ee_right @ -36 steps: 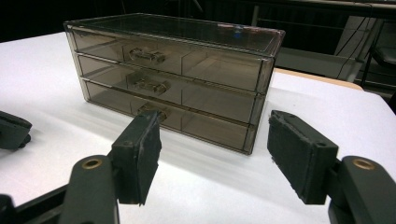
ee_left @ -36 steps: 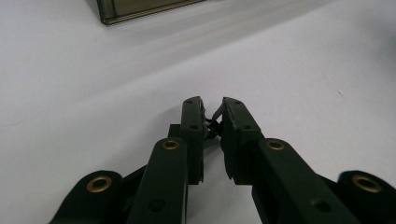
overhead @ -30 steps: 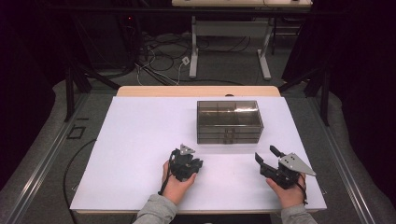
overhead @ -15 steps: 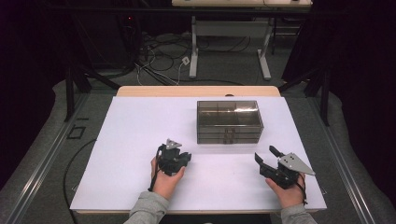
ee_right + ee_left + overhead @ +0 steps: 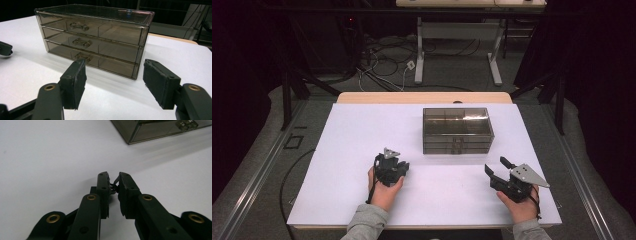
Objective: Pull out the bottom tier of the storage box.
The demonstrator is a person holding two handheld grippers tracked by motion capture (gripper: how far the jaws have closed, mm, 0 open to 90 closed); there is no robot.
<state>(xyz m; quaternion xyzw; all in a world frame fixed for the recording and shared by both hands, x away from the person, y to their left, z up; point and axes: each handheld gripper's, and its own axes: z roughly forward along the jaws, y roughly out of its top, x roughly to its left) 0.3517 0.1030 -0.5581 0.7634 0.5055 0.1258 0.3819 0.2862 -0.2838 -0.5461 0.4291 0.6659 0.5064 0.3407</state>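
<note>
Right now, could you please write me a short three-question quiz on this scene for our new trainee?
1. True or false: all three drawers of the smoky translucent plastic drawer box are pushed in.
2. Which black two-jaw gripper has its jaws spread wide: A) left gripper, B) right gripper?
3. Fill in: in the high view, the drawer box stands on the white table nearer the person's ____ hand.

Key
1. True; each front sits flush, handles facing the person.
2. B; the left gripper's jaws are almost together, with something small and dark I cannot identify between them.
3. Right.
</note>
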